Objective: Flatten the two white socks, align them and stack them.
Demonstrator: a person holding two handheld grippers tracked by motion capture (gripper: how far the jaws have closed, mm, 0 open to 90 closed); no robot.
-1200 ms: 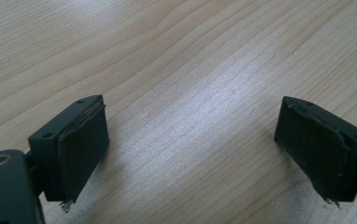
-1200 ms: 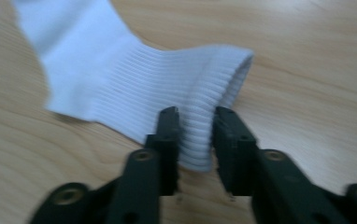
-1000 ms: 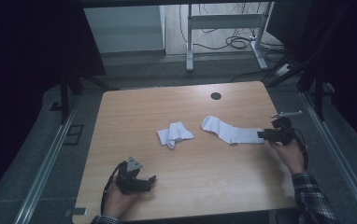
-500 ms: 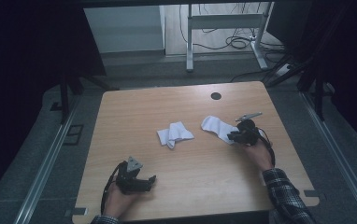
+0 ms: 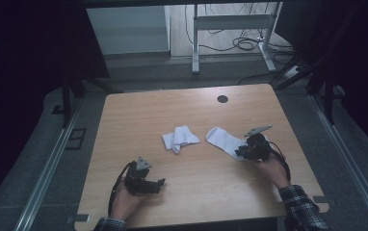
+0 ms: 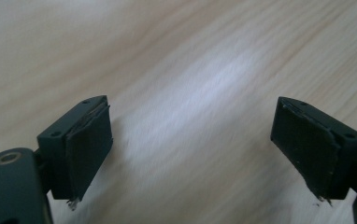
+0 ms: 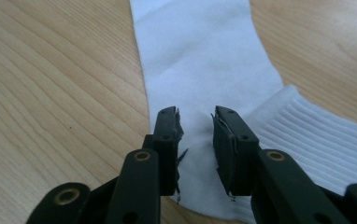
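Note:
Two white socks lie mid-table: one crumpled sock (image 5: 179,138) to the left and one flat sock (image 5: 223,139) to the right. My right gripper (image 5: 240,153) hovers low over the near end of the flat sock (image 7: 204,56). Its jaws stand a narrow gap apart and have just been opening a little; the sock lies flat under them, not pinched. My left gripper (image 5: 159,185) rests near the front left of the table, away from both socks. Its jaws (image 6: 193,144) are wide open, have just been closing slightly, and have nothing between them but bare wood.
The wooden table (image 5: 172,106) has a round black cable hole (image 5: 222,99) near its far edge. Behind the table stand a metal frame (image 5: 230,24) and loose cables on the floor. Metal rails run along both sides.
My right hand has moved left from the table's right side onto the flat sock and come down a little. The left hand has stayed put.

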